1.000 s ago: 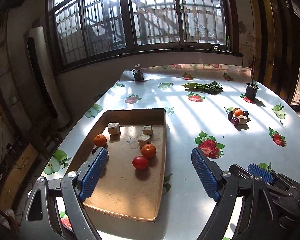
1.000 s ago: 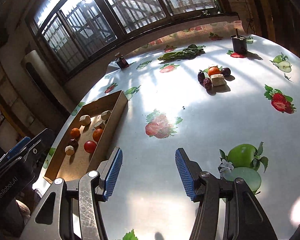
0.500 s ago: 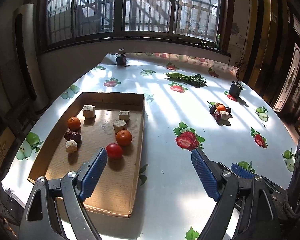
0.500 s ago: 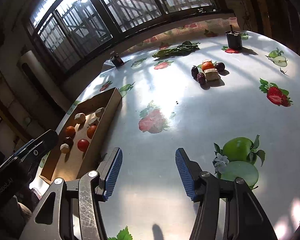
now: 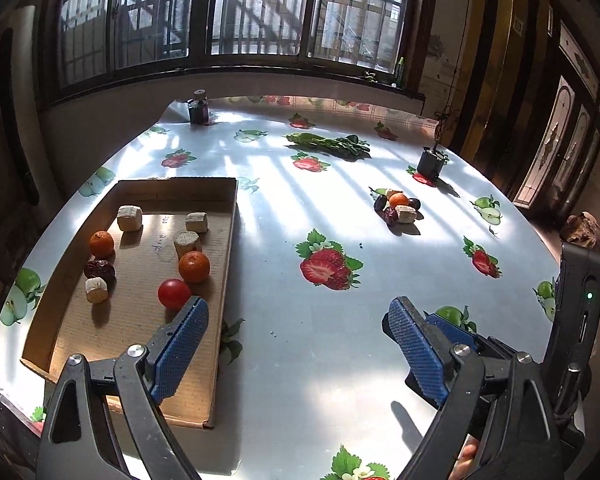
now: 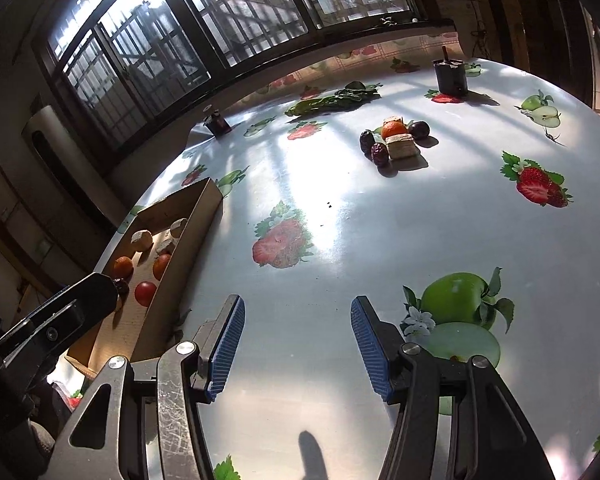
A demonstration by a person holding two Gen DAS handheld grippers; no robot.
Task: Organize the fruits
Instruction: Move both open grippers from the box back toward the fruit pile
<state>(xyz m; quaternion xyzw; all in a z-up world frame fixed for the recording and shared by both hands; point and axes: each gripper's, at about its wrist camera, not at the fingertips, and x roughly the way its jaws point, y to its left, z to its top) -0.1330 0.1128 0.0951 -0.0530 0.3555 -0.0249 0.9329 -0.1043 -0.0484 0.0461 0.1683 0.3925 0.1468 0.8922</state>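
Observation:
A cardboard tray (image 5: 220,280) lies on the left of the table and holds a red tomato (image 5: 174,293), two oranges (image 5: 194,266), a dark date (image 5: 99,269) and several beige blocks (image 5: 187,241). A small pile (image 5: 398,207) with an orange, dark dates, a plum and a beige block sits far right of the tray; it shows in the right wrist view (image 6: 394,138) too. My left gripper (image 5: 296,344) is open and empty, above the tray's near right edge. My right gripper (image 6: 296,346) is open and empty over bare tablecloth. The tray (image 6: 198,216) is at its left.
The round table has a glossy fruit-print cloth (image 5: 328,264). A bunch of green vegetables (image 5: 328,144) lies at the back. A dark jar (image 5: 198,110) stands at the back left and a dark cup (image 5: 430,162) at the back right. A window wall is behind.
Both grippers stay open and empty. The left gripper has risen and drawn back from the tray, then shifted right. The right gripper has moved forward a little toward the fruit pile.

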